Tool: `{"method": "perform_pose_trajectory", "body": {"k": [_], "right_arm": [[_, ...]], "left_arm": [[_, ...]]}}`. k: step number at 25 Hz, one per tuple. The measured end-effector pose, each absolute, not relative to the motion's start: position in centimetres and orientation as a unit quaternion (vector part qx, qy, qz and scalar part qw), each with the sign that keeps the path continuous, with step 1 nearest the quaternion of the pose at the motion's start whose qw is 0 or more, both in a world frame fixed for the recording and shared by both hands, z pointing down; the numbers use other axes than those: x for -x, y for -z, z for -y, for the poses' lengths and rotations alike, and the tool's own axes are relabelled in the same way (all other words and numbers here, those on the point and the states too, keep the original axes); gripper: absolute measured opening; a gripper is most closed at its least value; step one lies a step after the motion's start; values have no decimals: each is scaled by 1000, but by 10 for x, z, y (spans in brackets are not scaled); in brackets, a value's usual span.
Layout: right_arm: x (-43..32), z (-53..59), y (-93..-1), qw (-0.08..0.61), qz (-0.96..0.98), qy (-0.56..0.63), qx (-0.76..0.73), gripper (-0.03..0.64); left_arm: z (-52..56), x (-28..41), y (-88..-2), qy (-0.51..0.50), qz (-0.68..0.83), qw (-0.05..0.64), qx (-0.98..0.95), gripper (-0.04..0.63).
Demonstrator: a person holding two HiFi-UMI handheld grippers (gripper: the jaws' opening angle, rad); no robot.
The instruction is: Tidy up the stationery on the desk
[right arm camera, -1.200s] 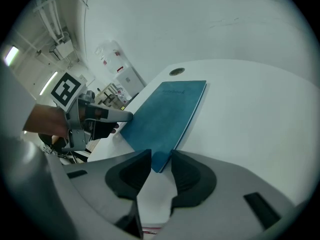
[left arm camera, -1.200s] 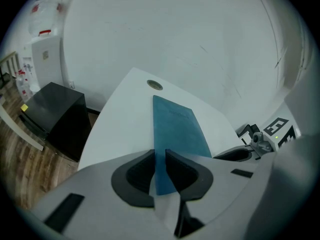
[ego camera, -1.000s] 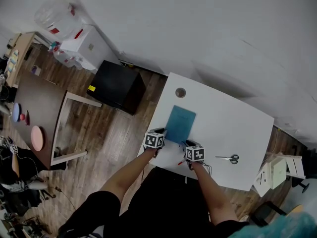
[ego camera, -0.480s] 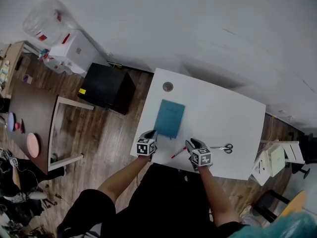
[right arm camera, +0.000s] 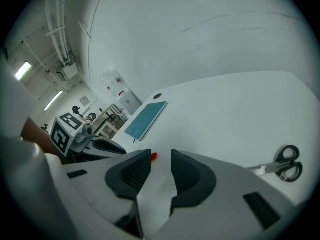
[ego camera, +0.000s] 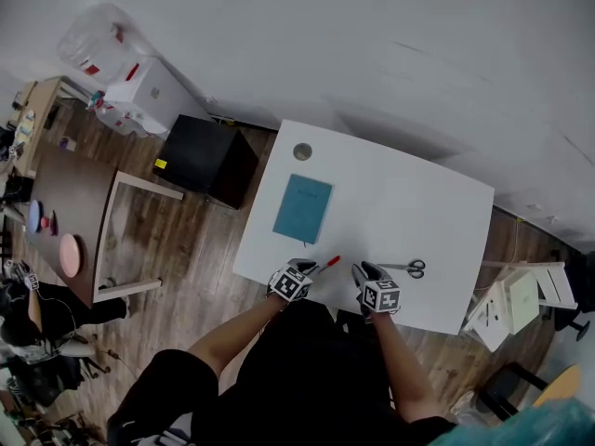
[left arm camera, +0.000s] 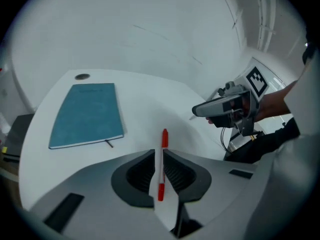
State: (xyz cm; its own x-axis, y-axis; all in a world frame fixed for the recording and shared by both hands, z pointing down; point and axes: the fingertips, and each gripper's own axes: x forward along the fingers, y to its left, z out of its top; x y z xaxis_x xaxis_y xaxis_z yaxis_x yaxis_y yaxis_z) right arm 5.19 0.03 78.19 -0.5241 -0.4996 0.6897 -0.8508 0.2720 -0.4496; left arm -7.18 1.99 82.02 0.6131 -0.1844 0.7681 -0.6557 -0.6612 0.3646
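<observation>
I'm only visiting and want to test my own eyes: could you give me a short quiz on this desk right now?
1. True or false: the metal scissors with dark handles lie on the flat teal notebook.
2. Which gripper holds the white pen with red cap? A left gripper, B right gripper.
3. Fill in: the right gripper's jaws stand ____.
Key: 1 false, they lie apart on the white desk. 2 A; its jaws have just been closing on the pen. 3 open.
</observation>
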Motion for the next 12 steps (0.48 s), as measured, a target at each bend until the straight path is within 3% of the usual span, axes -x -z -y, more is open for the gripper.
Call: {"method": "perform_pose_trajectory", "body": {"k": [4, 12], "right_arm": [[-63, -10, -778, 215, 784, -405, -418, 133], [-84, -17, -773, 199, 797, -403, -404, 133]], "left_arm": [[-35, 61, -841, -422, 229, 301, -824, 103], [-36, 67, -861, -459, 266, 314, -788, 107]]}}
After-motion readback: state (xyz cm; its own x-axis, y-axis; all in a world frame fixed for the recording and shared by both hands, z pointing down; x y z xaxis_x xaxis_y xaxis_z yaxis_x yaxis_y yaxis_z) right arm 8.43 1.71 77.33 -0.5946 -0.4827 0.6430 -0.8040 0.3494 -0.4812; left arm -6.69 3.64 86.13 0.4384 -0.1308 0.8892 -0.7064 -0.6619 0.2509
